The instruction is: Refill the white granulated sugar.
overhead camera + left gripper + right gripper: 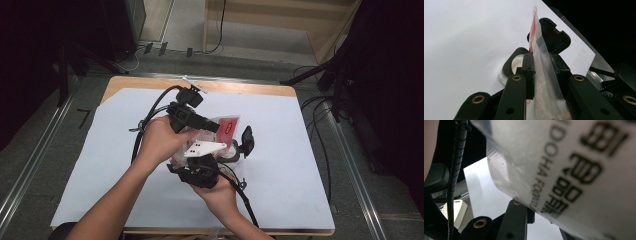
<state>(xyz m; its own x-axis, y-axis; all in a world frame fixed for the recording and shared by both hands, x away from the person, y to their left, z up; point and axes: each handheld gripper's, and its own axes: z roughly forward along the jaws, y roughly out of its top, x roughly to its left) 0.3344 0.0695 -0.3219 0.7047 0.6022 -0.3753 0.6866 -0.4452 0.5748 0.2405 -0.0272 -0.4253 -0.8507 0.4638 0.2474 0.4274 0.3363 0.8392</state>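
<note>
A clear plastic bag point(226, 129) with a red label hangs over the middle of the table between both hands. My left gripper point(214, 127) reaches in from the left and is shut on the bag's sealed edge point(543, 62), which runs up between its two jaws. My right gripper point(205, 156), with a white three-cornered plate on top, comes up from below. In the right gripper view the bag point(564, 162), printed with black lettering, lies across the jaws. The film presses against one black fingertip point(520, 207), and the bag hides the other one.
A small round container point(515, 65) with an open black hinged lid point(247, 140) stands on the white sheet point(125, 150) just right of the bag. The sheet covers a wooden table point(240, 88). Cables point(145, 120) trail from both grippers, and dark stands flank the table.
</note>
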